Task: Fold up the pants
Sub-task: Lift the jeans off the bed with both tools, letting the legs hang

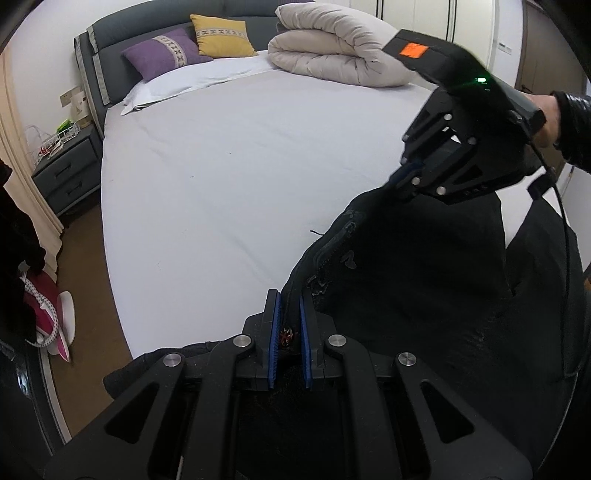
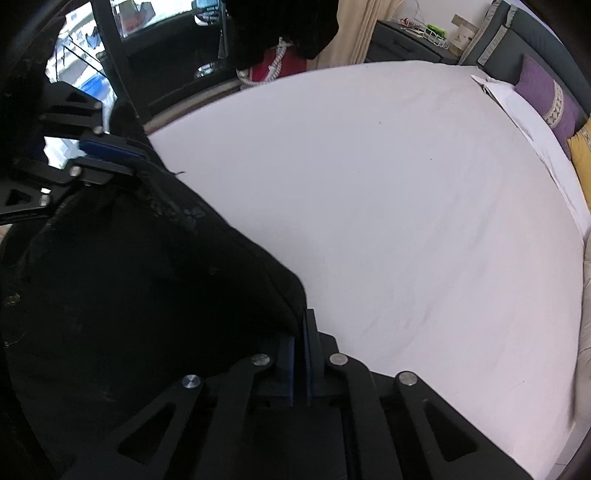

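The black pants (image 1: 406, 273) hang stretched between my two grippers above the white bed (image 1: 229, 177). My left gripper (image 1: 290, 306) is shut on one end of the waistband, near a small red button. My right gripper (image 1: 397, 182) is shut on the other end of the waistband, up and to the right. In the right wrist view the pants (image 2: 129, 280) fill the lower left, my right gripper (image 2: 301, 325) pinches their edge, and my left gripper (image 2: 122, 151) holds the far corner. The legs hang out of sight below.
A folded beige duvet (image 1: 332, 48) lies at the far right of the bed. Purple (image 1: 166, 51) and yellow (image 1: 221, 35) pillows lean on the grey headboard. A grey nightstand (image 1: 68, 166) stands at the left. A pink bag (image 1: 40, 310) lies on the floor.
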